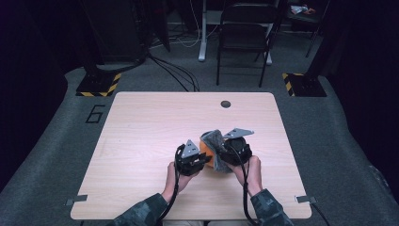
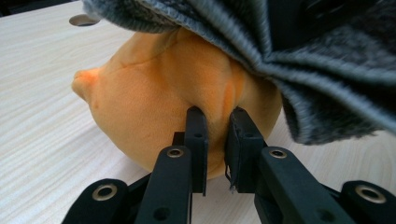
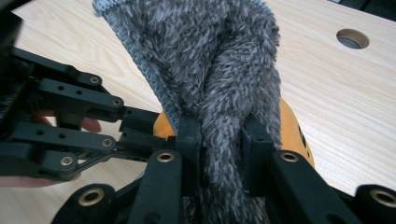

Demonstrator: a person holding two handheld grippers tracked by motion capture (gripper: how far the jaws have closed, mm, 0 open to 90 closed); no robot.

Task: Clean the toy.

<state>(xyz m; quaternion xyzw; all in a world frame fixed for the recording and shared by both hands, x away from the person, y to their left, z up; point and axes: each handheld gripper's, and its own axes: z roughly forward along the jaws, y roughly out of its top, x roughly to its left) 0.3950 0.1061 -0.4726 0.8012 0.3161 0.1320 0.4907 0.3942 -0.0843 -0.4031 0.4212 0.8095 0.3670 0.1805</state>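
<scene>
**Pulling the fuzzy grey cover off the orange plush**

Left hand-held gripper (image 2: pixel 215 116) is pinched nearly shut on a fold of the orange plush toy (image 2: pixel 163 98), low on the side facing it. Right hand-held gripper (image 3: pixel 219 126) is clamped tight on a bunched wad of the grey knit cover (image 3: pixel 210 60), which drapes over the top of the plush. Everything sits on the bench (image 1: pixel 141 127), a bit right of centre and toward the person's edge, with the round cable hole (image 1: pixel 226 104) well off at the far side.

My take on doing this step well: keep the left one as the anchor, firm and low, so the plush doesn't lift or roll. Peel with the right up and away, not straight sideways, or the knit will probably just drag the toy along. If the pinch on the plush looks shallow, regrip deeper before pulling hard.
</scene>
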